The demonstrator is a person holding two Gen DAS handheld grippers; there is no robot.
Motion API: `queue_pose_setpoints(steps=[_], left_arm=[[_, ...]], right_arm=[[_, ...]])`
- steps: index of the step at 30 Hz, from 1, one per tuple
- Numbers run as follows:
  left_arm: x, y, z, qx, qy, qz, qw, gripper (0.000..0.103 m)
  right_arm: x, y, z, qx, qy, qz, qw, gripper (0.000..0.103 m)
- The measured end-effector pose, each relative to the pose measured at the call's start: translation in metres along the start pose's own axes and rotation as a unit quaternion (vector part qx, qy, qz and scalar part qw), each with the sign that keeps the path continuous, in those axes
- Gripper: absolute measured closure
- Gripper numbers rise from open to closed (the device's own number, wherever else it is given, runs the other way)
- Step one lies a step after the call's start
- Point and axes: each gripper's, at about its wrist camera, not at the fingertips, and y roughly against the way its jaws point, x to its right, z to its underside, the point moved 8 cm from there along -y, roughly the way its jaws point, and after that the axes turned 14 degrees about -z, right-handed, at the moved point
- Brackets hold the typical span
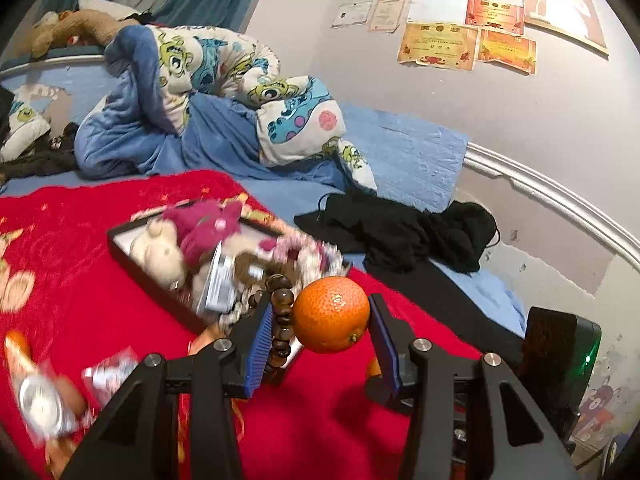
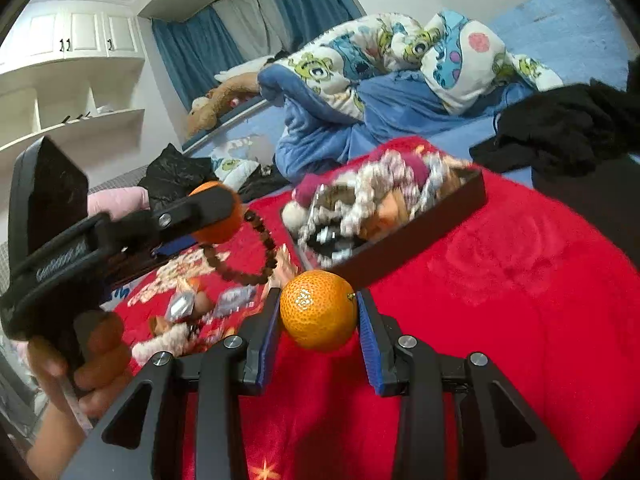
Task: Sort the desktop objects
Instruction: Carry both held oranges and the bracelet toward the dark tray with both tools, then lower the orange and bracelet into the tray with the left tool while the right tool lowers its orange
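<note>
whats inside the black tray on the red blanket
The black tray holds a cream plush bear, a magenta plush, a silver packet and a patterned, motion-blurred heap. Whatever lies beneath them, and the tray's floor, is covered.

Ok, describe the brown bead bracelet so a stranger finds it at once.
Start at the red plush blanket, then the left gripper holding a round orange tangerine. The brown wooden-bead bracelet dangles beside that fruit, the only beaded loop there.
</note>
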Motion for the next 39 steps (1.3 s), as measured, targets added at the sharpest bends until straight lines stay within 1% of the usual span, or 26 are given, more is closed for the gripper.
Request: queue_pose_setpoints(steps=[3,5,9,11,15,16,19,22,25,27,29,31,32,34,35,37,39], left_arm=[[0.001,-0.015,-0.020,0.007,-0.002,0.001,1.0000,0.055],[0.001,-0.025,-0.033,0.011,-0.007,0.001,0.9999,0.055],[-0.003,-0.054,-0.059,0.024,-0.024,-0.012,0.9994,0.055],[-0.007,-0.066,-0.066,0.023,-0.027,-0.016,0.9992,0.056],[-0.022,-0.087,-0.072,0.032,-0.050,-0.047,0.9971,0.056],[-0.028,-0.093,-0.074,0.034,-0.044,-0.052,0.9971,0.056],[-0.043,-0.112,-0.080,0.033,-0.026,-0.070,0.9966,0.056],[-0.053,-0.133,-0.089,0.038,-0.044,-0.107,0.9926,0.056],[-0.062,-0.154,-0.095,0.037,-0.047,-0.133,0.9893,0.056],[-0.069,-0.165,-0.092,0.031,-0.034,-0.135,0.9899,0.056],[-0.077,-0.180,-0.080,0.013,-0.024,-0.139,0.9899,0.056],[-0.080,-0.190,-0.068,-0.008,-0.028,-0.147,0.9887,0.056],[-0.081,-0.194,-0.064,-0.018,-0.025,-0.143,0.9892,0.056],[-0.080,-0.199,-0.060,-0.029,-0.016,-0.129,0.9911,0.056],[-0.080,-0.199,-0.060,-0.025,-0.020,-0.131,0.9908,0.056],[-0.077,-0.201,-0.057,-0.021,-0.042,-0.151,0.9874,0.056],[-0.074,-0.202,-0.054,-0.021,-0.053,-0.156,0.9861,0.056]], right_arm=[[0.009,-0.006,-0.019,0.007,0.011,0.011,1.000,0.068],[0.016,-0.011,-0.034,0.016,0.011,0.011,1.000,0.068],[0.026,-0.028,-0.072,0.035,0.019,0.012,0.999,0.068],[0.032,-0.039,-0.089,0.040,0.020,0.009,0.999,0.068],[0.045,-0.066,-0.117,0.046,0.009,-0.001,0.999,0.068],[0.048,-0.075,-0.122,0.045,0.009,0.000,0.999,0.068],[0.055,-0.095,-0.132,0.030,0.020,0.010,0.999,0.068],[0.068,-0.115,-0.143,0.013,0.028,0.024,0.999,0.068],[0.083,-0.130,-0.150,0.008,0.020,0.028,0.999,0.068],[0.090,-0.137,-0.149,0.006,0.019,0.031,0.999,0.068],[0.096,-0.145,-0.141,-0.008,0.029,0.042,0.999,0.068],[0.104,-0.154,-0.129,-0.029,0.036,0.057,0.997,0.068],[0.109,-0.158,-0.121,-0.039,0.033,0.059,0.997,0.068],[0.112,-0.155,-0.120,-0.032,0.017,0.034,0.999,0.068],[0.111,-0.151,-0.122,-0.022,0.016,0.027,0.999,0.068],[0.112,-0.151,-0.118,-0.024,0.020,0.039,0.999,0.068],[0.110,-0.150,-0.118,-0.025,0.027,0.042,0.998,0.067]])
